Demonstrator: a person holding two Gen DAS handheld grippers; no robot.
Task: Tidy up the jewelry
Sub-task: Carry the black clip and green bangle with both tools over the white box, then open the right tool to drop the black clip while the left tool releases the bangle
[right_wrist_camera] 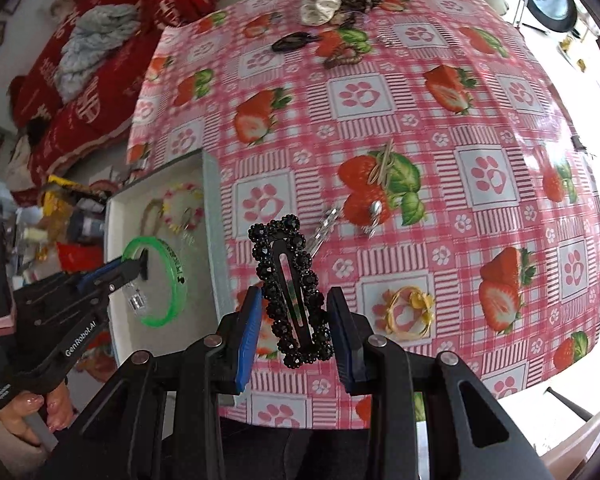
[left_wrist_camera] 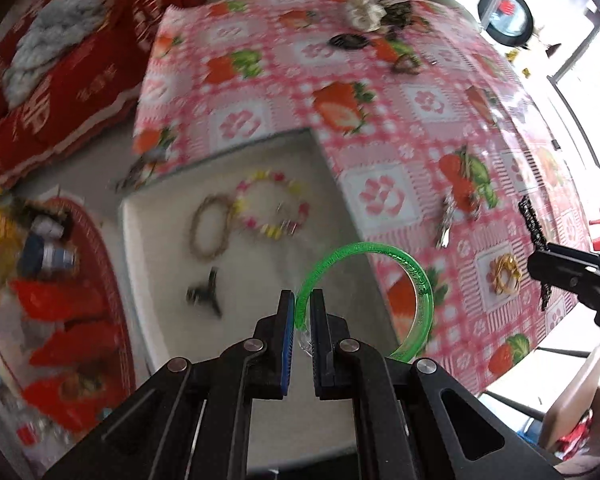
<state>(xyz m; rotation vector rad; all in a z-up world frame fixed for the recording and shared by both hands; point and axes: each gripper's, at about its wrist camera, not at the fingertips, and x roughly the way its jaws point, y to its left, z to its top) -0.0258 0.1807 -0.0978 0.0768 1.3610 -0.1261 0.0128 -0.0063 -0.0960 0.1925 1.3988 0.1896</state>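
Observation:
My left gripper is shut on a translucent green bangle and holds it over the white tray; it also shows in the right wrist view with the bangle. The tray holds a beaded bracelet, a brown bracelet and a dark clip. My right gripper is shut on a black beaded hair clip, held above the strawberry tablecloth. In the left wrist view the right gripper sits at the right edge with the clip.
On the tablecloth lie a gold bracelet, silver earrings, yellow rubber bands, a black ring, scrunchies and a brown piece. A red basket of clutter stands left of the tray.

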